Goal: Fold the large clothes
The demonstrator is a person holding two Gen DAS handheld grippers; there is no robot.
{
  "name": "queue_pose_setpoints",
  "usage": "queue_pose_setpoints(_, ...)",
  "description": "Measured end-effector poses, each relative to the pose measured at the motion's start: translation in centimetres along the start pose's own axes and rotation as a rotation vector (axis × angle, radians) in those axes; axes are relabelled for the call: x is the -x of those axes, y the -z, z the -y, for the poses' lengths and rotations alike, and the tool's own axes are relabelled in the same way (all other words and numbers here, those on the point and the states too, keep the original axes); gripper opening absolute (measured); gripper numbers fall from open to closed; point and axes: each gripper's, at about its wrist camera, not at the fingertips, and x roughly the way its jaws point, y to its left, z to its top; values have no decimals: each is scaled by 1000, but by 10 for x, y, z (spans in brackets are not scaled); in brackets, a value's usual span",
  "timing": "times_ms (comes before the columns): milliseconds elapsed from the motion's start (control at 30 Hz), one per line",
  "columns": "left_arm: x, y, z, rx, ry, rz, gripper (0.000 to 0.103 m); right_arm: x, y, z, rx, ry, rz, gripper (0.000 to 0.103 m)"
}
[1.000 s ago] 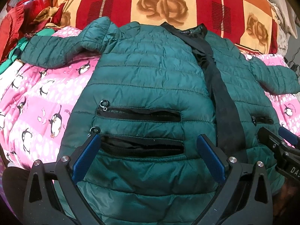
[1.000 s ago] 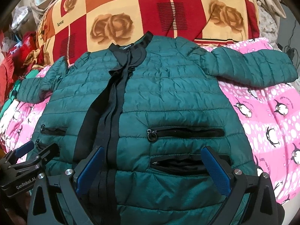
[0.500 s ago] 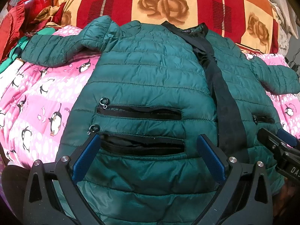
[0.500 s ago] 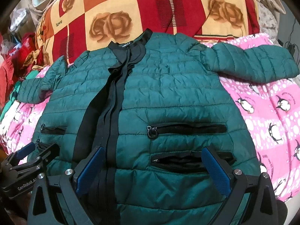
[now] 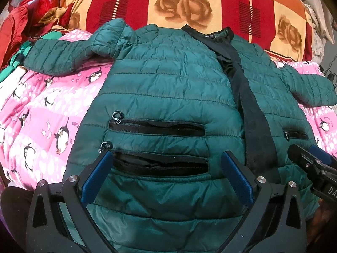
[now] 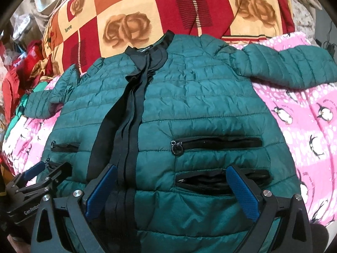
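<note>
A dark green quilted jacket (image 5: 168, 88) lies flat, front up, on the bed, with black zipper trim down its middle and both sleeves spread out. It also fills the right wrist view (image 6: 200, 105). My left gripper (image 5: 166, 175) is open, its blue pads wide apart over the jacket's lower left pockets. My right gripper (image 6: 172, 191) is open over the lower right pockets near the hem. The left sleeve (image 5: 63, 52) and the right sleeve (image 6: 290, 67) lie out to the sides.
The jacket rests on a pink penguin-print blanket (image 5: 42, 116). A red, orange and cream rose-patterned quilt (image 6: 168, 6) lies behind the collar. A pile of red and green clothes (image 5: 25, 21) sits at the far left. The right gripper shows at the left view's right edge (image 5: 311, 168).
Both grippers have moved slightly toward the jacket and stayed open. The jacket has not moved.
</note>
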Motion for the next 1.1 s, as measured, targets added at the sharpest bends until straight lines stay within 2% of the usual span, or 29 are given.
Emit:
queue_pose_setpoints(633,-2,-6,0,0,-6,9,102,-1,-10,-12,71,60,21,103)
queue_pose_setpoints(1100,3,-33,-11,32,-51,45,102,-4,-34,-16,84,57,39,103)
